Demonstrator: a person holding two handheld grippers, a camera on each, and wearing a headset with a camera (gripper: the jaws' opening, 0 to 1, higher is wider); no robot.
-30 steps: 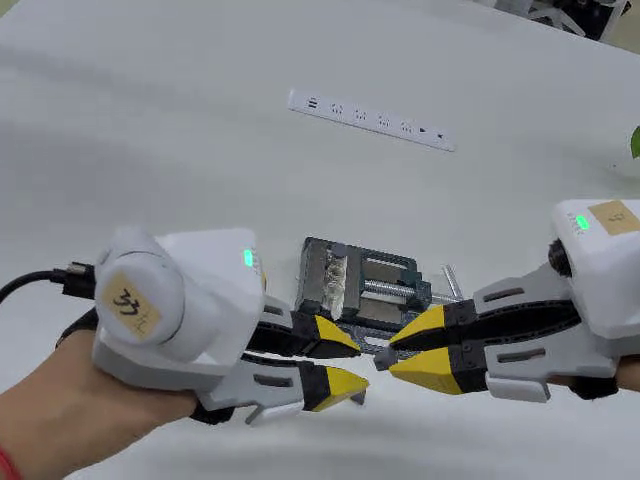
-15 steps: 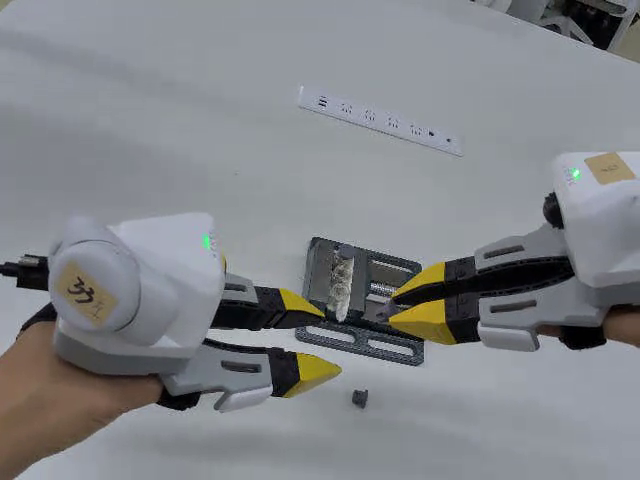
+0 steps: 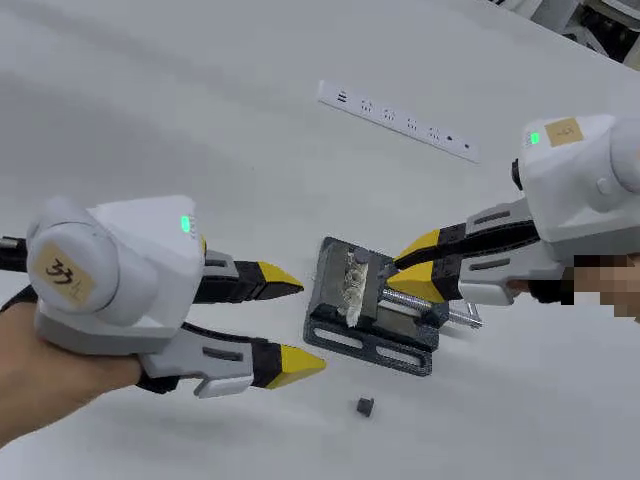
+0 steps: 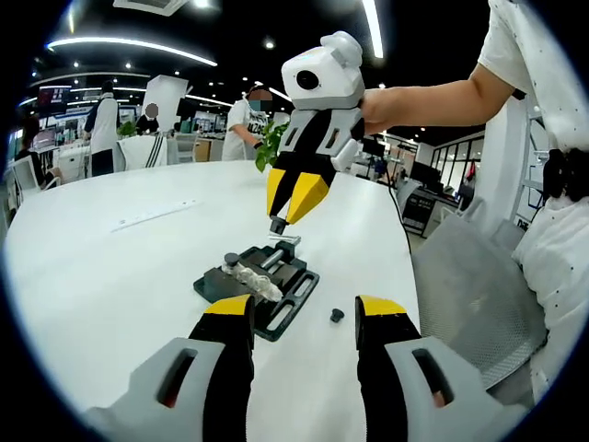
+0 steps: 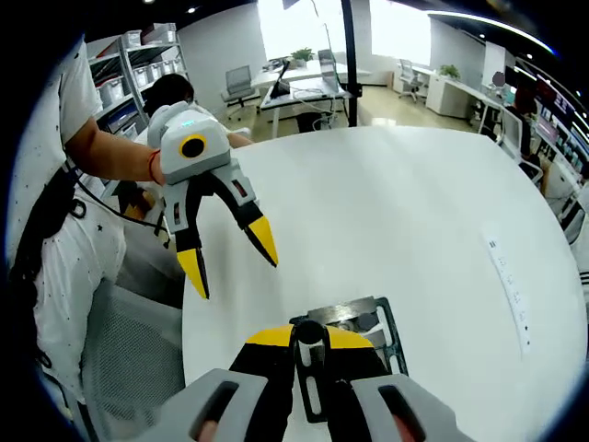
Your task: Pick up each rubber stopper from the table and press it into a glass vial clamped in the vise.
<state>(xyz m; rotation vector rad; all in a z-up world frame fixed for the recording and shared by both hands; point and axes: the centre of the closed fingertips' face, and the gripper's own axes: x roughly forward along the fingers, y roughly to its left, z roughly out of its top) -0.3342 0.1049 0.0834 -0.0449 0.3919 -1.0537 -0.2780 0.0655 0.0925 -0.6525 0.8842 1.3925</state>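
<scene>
Yellow-tipped left gripper (image 3: 312,325) at the left of the head view, jaws spread wide with nothing between them, pointing toward the vise. Below centre, a loose stopper (image 3: 365,405) sits on the white table (image 3: 150,120), just beside the vise base and apart from both tools. Centre: dark metal vise (image 3: 345,340) with pale glass, the vial (image 3: 352,290), clamped between its faces. A dark cap at the glass's upper end looks like a stopper already seated. Right of centre, the right gripper (image 3: 393,277) hangs over the vise with its jaws nearly closed. Its own view shows them pinching a small dark stopper (image 5: 308,333). Step in hand, as I judge it: carrying that stopper to the vial. Next move calls for lining it over an open mouth and pressing straight in, then fetching the loose one. Hard to make out: how many vials are clamped and which mouth is open; the glass blurs together.
</scene>
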